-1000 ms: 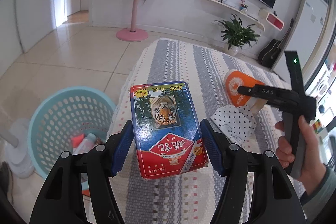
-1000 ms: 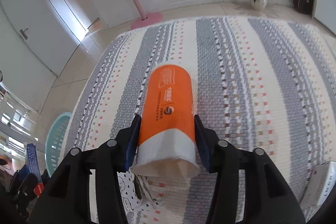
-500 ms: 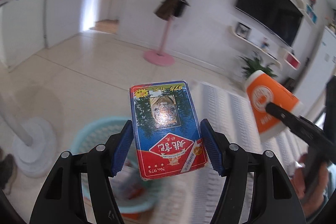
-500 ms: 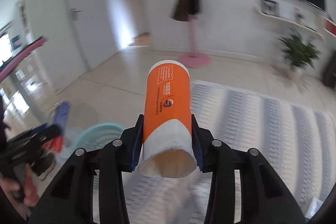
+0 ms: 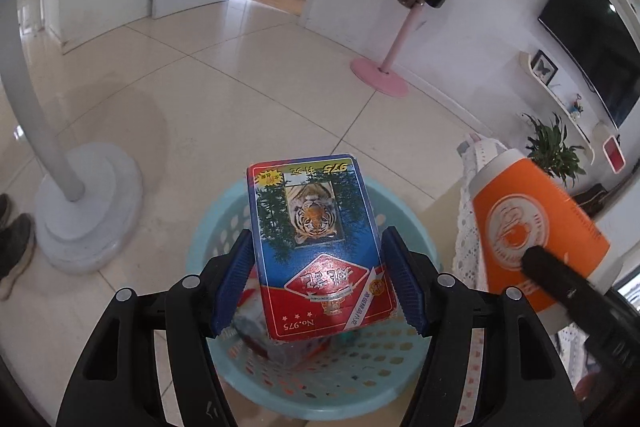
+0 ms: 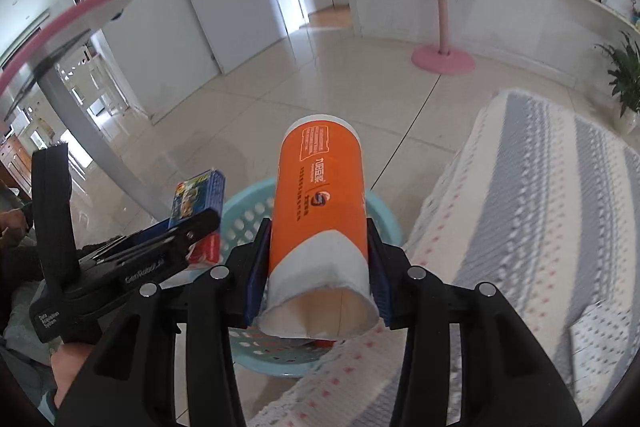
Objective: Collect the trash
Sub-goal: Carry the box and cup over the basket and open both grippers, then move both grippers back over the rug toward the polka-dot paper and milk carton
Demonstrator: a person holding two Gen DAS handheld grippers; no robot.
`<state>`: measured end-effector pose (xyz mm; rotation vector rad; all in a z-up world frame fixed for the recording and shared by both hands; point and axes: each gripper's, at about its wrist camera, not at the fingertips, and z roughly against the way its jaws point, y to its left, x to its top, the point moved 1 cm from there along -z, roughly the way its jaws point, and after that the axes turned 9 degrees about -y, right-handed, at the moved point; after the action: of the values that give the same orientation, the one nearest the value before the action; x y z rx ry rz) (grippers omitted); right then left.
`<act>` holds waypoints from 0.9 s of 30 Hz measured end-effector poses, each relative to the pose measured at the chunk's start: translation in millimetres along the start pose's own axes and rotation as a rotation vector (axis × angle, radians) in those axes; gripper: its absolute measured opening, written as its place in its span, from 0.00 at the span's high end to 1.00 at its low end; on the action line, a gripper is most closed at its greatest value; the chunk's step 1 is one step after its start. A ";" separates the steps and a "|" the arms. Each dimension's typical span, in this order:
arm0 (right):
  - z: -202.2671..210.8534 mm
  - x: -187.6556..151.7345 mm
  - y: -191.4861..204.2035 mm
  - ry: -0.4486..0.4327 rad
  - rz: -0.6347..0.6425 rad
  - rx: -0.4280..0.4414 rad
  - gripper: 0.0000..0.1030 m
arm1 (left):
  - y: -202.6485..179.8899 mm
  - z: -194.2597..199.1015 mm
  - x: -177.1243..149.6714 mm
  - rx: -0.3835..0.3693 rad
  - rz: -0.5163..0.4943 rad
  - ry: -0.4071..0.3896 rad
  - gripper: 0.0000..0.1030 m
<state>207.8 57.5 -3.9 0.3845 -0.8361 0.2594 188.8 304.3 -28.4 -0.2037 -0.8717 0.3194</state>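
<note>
Now both pieces of trash hang over the blue basket (image 5: 224, 239). Card box (image 5: 316, 247), tiger print up, clenched flat between left gripper (image 5: 316, 283) jaws, directly above the opening. Orange paper cup (image 6: 320, 227) grasped on its side by right gripper (image 6: 318, 275), likewise poised. Held high for dropping, I judge. Striped table (image 6: 540, 227) alongside; basket holds wrappers.

1. Card box (image 5: 316, 251): glossy printed cardboard.
2. Cup (image 6: 320, 223): matt orange-and-white paper.
3. Basket (image 5: 404, 379): smooth perforated pale-blue plastic.
4. Floor (image 5: 224, 95): polished, reflective tiles.
5. Tablecloth (image 6: 532, 211): woven striped cloth.
6. Left gripper (image 5: 318, 281) pads: ribbed blue plastic, black matt frame.
</note>
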 end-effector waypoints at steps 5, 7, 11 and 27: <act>-3.4 -1.2 0.1 0.006 -0.029 0.015 0.50 | -1.0 -1.8 -6.5 0.014 -0.069 0.022 0.29; -0.7 -0.3 -3.7 -0.004 -0.028 0.006 0.49 | -1.1 -1.6 -4.3 0.017 -0.069 0.013 0.29; 12.6 3.7 -10.6 -0.023 -0.038 0.018 0.49 | 3.9 6.7 0.4 0.016 -0.037 -0.018 0.27; 215.8 1.8 -108.2 -0.280 -0.060 -0.108 0.49 | -162.4 103.3 -10.8 -0.300 -0.182 -0.105 0.21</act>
<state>104.8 -132.4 103.9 0.3487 -1.1066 0.1043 133.2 153.5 78.1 -0.3852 -1.0335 0.0280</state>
